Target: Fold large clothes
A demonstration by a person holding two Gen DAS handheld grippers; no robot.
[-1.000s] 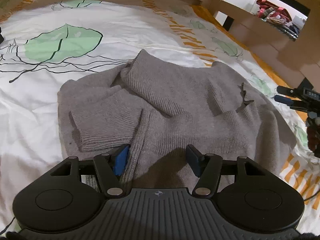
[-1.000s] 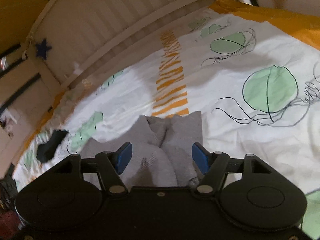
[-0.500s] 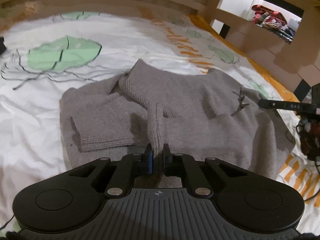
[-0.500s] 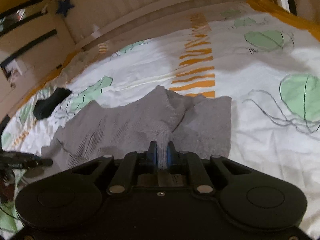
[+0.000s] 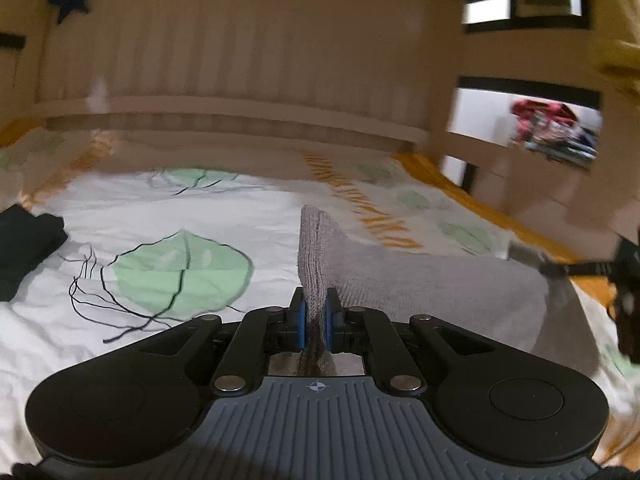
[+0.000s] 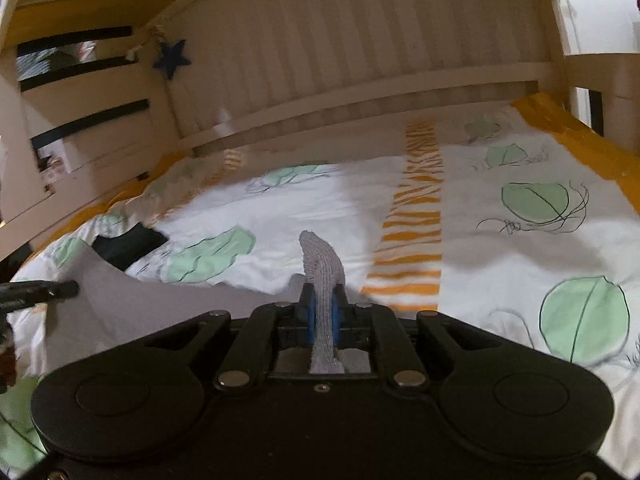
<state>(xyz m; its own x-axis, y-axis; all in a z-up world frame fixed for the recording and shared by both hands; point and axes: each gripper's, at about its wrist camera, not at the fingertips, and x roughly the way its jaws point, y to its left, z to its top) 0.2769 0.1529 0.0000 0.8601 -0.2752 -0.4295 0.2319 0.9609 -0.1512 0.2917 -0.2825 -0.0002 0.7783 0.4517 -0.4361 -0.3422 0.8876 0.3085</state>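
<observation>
- Right now your biggest risk is the sweater (image 5: 436,284) sagging unevenly: it hangs between your two grippers above the bed (image 5: 132,208), and if one hand travels faster than the other, the fold line will skew and the body will land crooked.
- Next, watch for slip. Your left gripper (image 5: 315,320) is clamped tight on a narrow ridge of knit, with only a thin bunch between the blue pads (image 5: 300,322); the weight of a large garment could pull that ribbing out mid-carry.
- Your right gripper (image 6: 323,318) is likewise closed hard on a small tuft of the same sweater, with the fabric end poking up past the jaws. A pinch that shallow may let go if you jerk.
- Stretched knit can spring back; too much tension between your hands would drag the tucked sleeves out of place, though those cannot be seen at present.
- Smallest: the dark cloth (image 5: 28,248) lies on the bed to your left, and a low swing could catch it.
</observation>
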